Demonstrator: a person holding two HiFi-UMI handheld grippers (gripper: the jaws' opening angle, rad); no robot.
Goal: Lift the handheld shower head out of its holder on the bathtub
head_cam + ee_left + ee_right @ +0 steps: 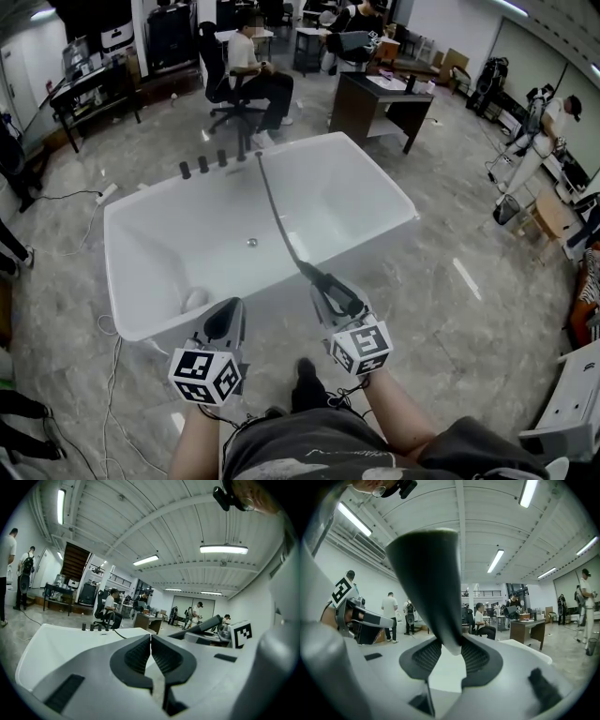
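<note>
White acrylic dominates: the freestanding bathtub [159, 244] stands in an open workshop hall. The dark handheld shower head [323, 281] is already out of its mount and clamped in the right gripper [330, 292], just above the bathtub's near rim. Seen from the right gripper [450, 651] itself, the ribbed pads pinch the narrow end of the shower head [426, 583], whose long axis rises from the jaws and widens upward. From overhead that axis points back across the bathtub, in line with the hose [277, 211]. The hose runs almost straight over the basin to the row of knobs [203, 167] on the far rim (the holder itself cannot be picked out among them).

The left gripper [225, 319] hovers beside the right one at the same near rim; its own view shows the left gripper [150, 641] clenched on nothing, jaw tips together. The lift looks done. Bare floor lies on the bathtub's near side, but the nearly straight hose probably limits any further pull away.
</note>
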